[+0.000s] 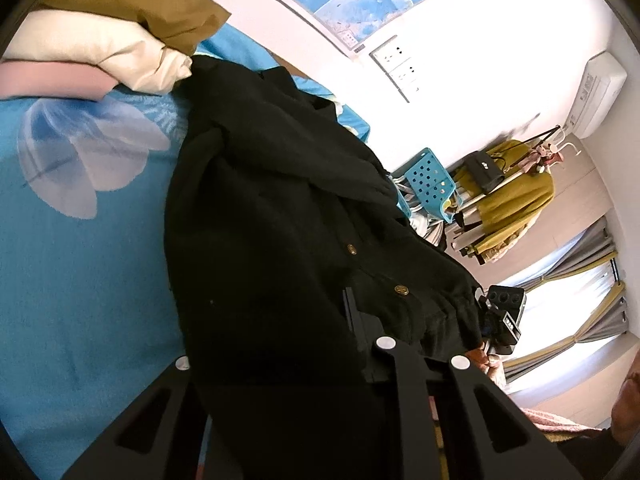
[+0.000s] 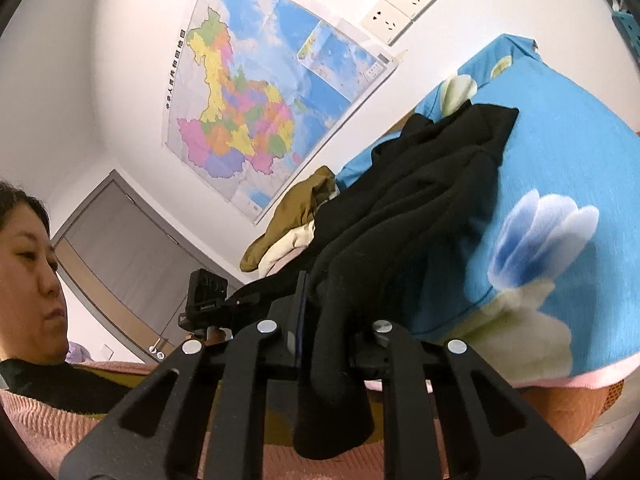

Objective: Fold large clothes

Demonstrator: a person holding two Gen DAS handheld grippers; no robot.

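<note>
Right gripper [image 2: 320,320] clamped on a bunched fold of the black coat [image 2: 420,200]. Left gripper [image 1: 320,344] pinches the coat's near hem too, fabric covering one finger. Coat lies on the blue bedspread [image 1: 80,260], with the folded pile [image 1: 120,32] beyond it by the wall.
</note>
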